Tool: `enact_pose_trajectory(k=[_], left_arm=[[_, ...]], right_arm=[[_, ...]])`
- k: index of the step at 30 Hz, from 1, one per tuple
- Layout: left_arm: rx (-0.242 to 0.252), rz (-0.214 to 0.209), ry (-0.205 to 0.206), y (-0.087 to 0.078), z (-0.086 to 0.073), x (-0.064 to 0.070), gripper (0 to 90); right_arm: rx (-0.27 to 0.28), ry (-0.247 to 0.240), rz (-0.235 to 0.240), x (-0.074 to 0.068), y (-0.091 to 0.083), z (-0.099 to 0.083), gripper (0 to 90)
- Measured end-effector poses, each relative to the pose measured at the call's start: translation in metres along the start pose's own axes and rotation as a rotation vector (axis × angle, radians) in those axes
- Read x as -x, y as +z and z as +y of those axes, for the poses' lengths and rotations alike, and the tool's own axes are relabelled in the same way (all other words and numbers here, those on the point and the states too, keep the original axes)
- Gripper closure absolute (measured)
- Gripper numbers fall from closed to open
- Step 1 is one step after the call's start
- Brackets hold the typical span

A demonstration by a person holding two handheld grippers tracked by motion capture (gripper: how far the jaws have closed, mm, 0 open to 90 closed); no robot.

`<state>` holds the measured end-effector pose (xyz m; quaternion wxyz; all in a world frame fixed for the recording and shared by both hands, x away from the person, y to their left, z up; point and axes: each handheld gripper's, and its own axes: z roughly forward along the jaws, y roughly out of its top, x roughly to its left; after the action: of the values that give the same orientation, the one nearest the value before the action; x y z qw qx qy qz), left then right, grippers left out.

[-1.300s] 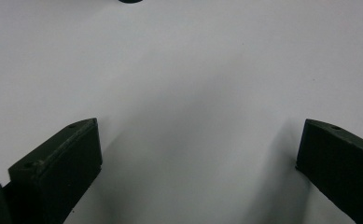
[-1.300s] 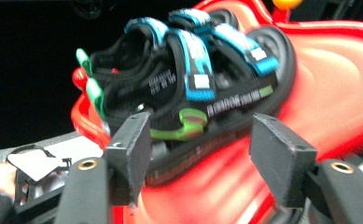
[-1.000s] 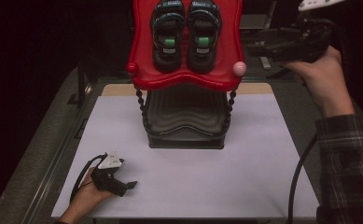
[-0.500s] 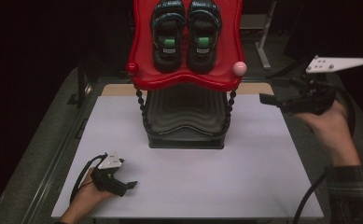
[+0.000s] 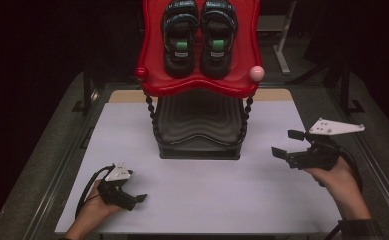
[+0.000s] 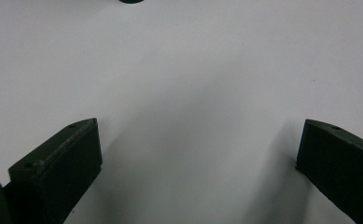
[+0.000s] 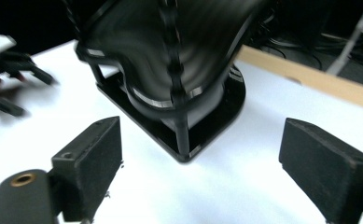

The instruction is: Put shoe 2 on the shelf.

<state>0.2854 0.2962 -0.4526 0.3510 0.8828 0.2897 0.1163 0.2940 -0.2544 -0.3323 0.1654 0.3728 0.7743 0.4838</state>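
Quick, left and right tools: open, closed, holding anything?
Left tool: open, empty, low over the white table top.
Right tool: open, empty, facing the black stand.

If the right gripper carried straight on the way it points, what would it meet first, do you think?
Probably the black base of the rack, at its near corner post; the right gripper is open with only bare white table before that.

Glossy red plastic shelf (image 5: 198, 85), matt white table sheet (image 5: 207, 185), wooden edge (image 5: 277, 95).
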Motion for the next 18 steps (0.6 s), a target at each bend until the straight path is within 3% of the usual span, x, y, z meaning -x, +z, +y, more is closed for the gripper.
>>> enact_pose_trajectory(k=[4, 5, 11, 12, 18], left_arm=[[-0.004, 0.009, -0.007, -0.001, 0.000, 0.001, 0.0], [-0.014, 0.019, -0.020, -0.002, 0.001, 0.002, 0.0], [0.006, 0.028, -0.044, -0.011, -0.001, 0.002, 0.0], [0.007, 0.036, -0.043, -0.016, -0.004, 0.003, 0.0], [0.004, 0.042, -0.055, -0.023, -0.013, 0.004, 0.0]], right_arm=[[-0.022, 0.021, -0.011, -0.001, 0.007, -0.022, 10.1], [-0.045, 0.029, -0.027, 0.000, 0.011, -0.036, 9.0], [-0.125, 0.043, -0.083, -0.002, 0.017, -0.066, 7.1], [-0.157, 0.036, -0.101, -0.002, 0.018, -0.077, 5.0], [-0.226, 0.054, -0.106, -0.004, 0.021, -0.100, 2.9]])
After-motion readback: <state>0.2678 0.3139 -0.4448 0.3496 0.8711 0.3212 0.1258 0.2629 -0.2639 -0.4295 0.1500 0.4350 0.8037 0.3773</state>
